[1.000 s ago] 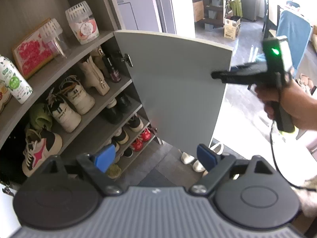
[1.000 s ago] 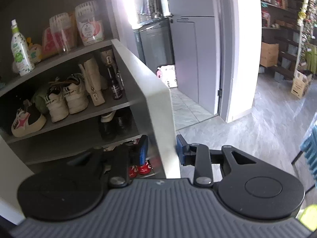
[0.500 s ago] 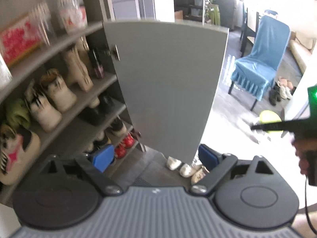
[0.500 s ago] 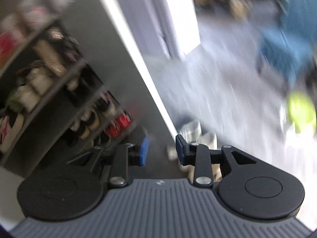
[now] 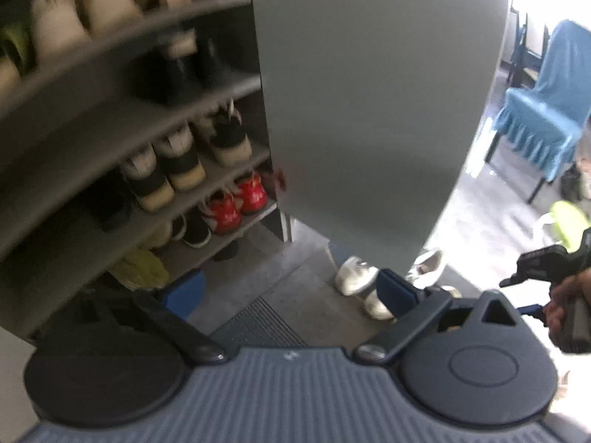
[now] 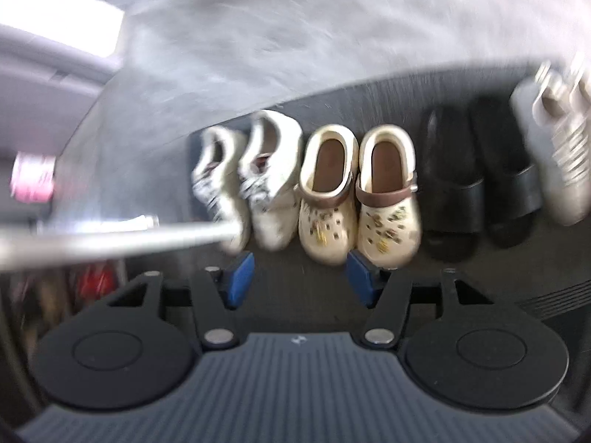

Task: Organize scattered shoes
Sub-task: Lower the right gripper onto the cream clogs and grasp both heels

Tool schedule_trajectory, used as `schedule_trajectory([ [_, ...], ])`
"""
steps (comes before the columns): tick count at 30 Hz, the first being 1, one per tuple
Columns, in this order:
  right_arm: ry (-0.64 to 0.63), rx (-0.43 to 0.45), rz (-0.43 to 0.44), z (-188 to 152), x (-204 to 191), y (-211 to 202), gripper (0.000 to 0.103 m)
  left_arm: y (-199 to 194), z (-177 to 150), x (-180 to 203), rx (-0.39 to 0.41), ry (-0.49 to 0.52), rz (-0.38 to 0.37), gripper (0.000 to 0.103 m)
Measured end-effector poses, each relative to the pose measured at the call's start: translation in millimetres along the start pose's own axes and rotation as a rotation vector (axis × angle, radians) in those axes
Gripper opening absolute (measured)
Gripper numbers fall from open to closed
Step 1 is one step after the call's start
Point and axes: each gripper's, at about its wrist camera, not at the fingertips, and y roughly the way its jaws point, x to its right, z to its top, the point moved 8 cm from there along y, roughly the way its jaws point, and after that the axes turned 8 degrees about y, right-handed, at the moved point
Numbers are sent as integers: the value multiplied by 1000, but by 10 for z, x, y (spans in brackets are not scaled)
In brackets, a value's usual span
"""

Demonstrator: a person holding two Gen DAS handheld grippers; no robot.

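The shoe cabinet point(image 5: 140, 155) stands with its door point(image 5: 369, 110) open, so pairs can go onto the shelves. The left gripper point(image 5: 291, 288) is empty, its jaws opening wide. The right gripper point(image 6: 299, 277), jaws opening and empty, hangs over the cream clogs point(image 6: 358, 192) on the floor, probably to take one.
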Motion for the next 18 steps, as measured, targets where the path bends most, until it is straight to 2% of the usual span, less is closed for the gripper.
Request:
schedule_trajectory([
  [3,92,-7,-80,258,218,1007,59,494,-381,-27,104,-95,-22,94],
  [6,87,69,-138,495,291,1554,59,873,-657,-107,163,-152,-34,95],
  [10,-12,90,-237,609,323,1950,59,1185,-906,-184,186,-131,14,96],
  [12,-58,53,-289,595,334,2133,59,1311,-1051,-239,186,-102,64,97],
  [14,-88,2,-297,527,289,2275,59,1430,-1116,-277,150,-82,98,97],
  [16,-151,-37,-292,447,208,2399,63,1580,-1107,-327,82,-68,91,97],
  [18,-220,-24,-311,426,200,2439,61,1666,-1035,-364,60,-68,66,97],
])
